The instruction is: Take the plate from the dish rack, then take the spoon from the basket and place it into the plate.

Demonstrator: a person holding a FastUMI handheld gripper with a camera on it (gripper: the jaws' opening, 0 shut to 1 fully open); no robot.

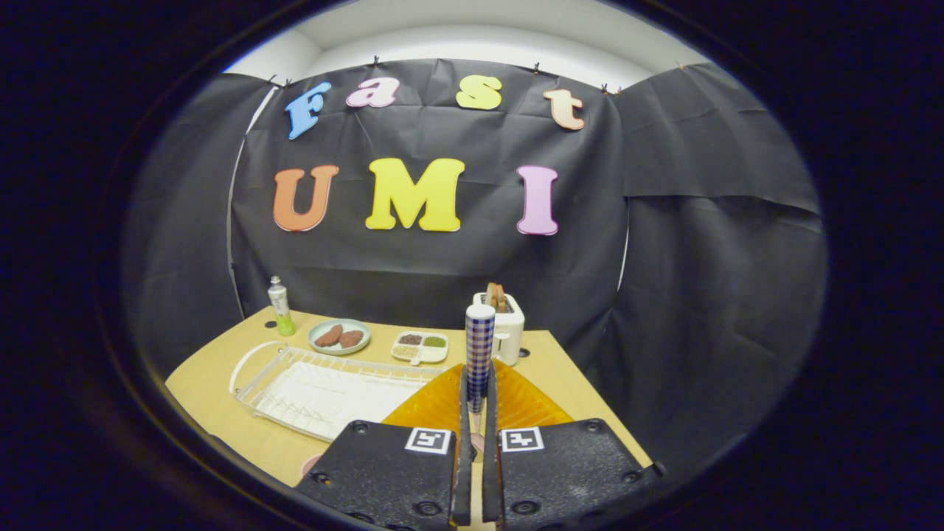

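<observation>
My gripper (478, 402) is shut on the spoon (479, 343), whose blue-and-white checked handle stands upright between the fingers. Right behind and under the spoon lies the orange ribbed basket (527, 402). The clear dish rack (324, 391) sits to the left of the basket on the yellow table, with no plate standing in it. A pink rim, likely the plate (308, 464), peeks out beside the left finger, and another pink patch shows low between the fingers. Most of it is hidden by the gripper.
Along the table's far edge stand a green bottle (280, 306), a teal dish with brown food (339, 336), a small divided dish (420, 346) and a white toaster (507, 324). The table's right edge (590, 398) drops off past the basket.
</observation>
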